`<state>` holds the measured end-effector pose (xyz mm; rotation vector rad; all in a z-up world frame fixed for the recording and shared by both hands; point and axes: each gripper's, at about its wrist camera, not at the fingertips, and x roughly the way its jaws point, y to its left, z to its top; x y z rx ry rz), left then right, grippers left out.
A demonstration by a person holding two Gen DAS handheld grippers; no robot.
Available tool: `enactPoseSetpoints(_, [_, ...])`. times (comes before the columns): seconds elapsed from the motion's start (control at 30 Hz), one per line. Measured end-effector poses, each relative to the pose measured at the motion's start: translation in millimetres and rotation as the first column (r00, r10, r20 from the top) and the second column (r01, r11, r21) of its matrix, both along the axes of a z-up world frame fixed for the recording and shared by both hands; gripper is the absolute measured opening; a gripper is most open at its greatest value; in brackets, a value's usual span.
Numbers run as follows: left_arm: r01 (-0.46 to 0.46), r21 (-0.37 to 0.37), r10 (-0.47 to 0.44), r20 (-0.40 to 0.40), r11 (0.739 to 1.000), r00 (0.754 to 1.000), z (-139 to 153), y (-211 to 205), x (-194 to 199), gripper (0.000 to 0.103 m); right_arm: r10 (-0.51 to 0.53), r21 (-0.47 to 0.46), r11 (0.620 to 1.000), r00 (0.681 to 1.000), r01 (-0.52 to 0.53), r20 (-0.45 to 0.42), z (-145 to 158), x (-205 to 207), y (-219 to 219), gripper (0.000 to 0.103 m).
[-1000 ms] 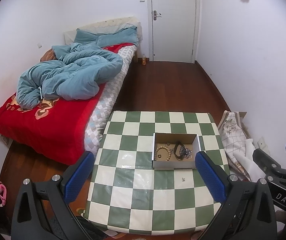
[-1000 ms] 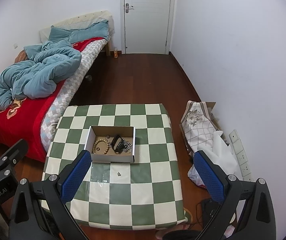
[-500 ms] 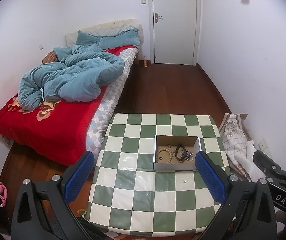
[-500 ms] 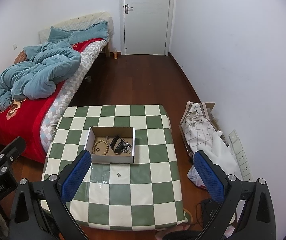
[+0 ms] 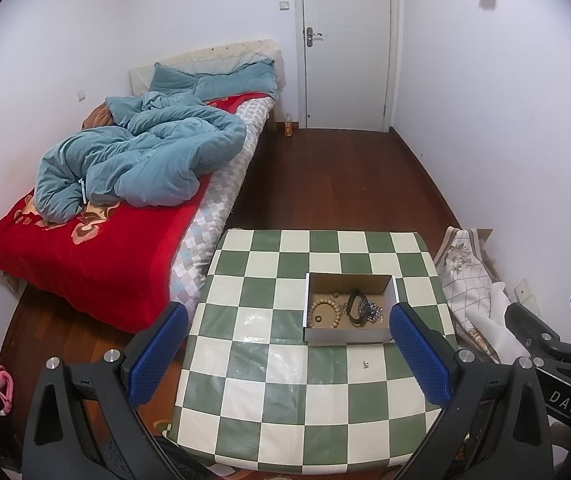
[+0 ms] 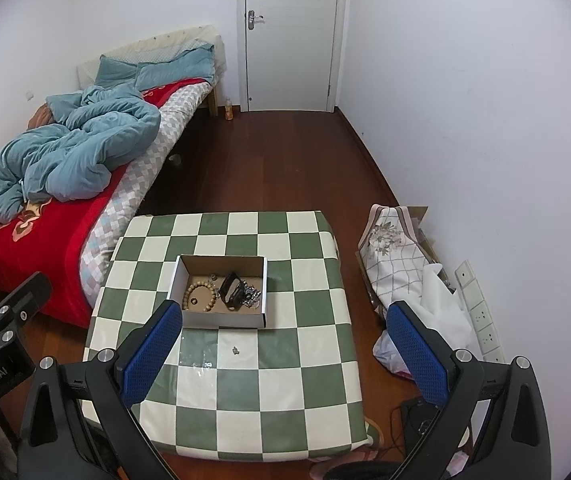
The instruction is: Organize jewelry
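One small loose trinket (image 6: 236,349) lies on the desk (image 6: 317,344) just in front of the cardboard box (image 6: 221,318), nearer the right claw (image 6: 281,354); both claws hover spread and empty, left claw (image 5: 285,354) included.

This is a bedroom in a home. At ten o'clock stands a bed (image 5: 125,216) with a red blanket (image 5: 85,248) and a crumpled blue duvet (image 5: 137,164). At twelve o'clock is a white door (image 5: 345,44). The floor (image 5: 333,184) is dark wood, and a low table with a green-white checked cover (image 5: 285,380) stands at six o'clock.
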<state>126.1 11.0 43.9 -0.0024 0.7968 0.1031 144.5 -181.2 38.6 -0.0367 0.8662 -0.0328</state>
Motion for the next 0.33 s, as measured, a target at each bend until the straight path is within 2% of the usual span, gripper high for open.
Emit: enactPoseSetpoints(0.33, [0.003,-0.002,-0.003,0.004,1.000,1.000,3.0,-5.2,0.2,0.103,-0.002,-0.006,1.000,1.000,0.002,-0.001,0.7,1.0,-4.4,0.103])
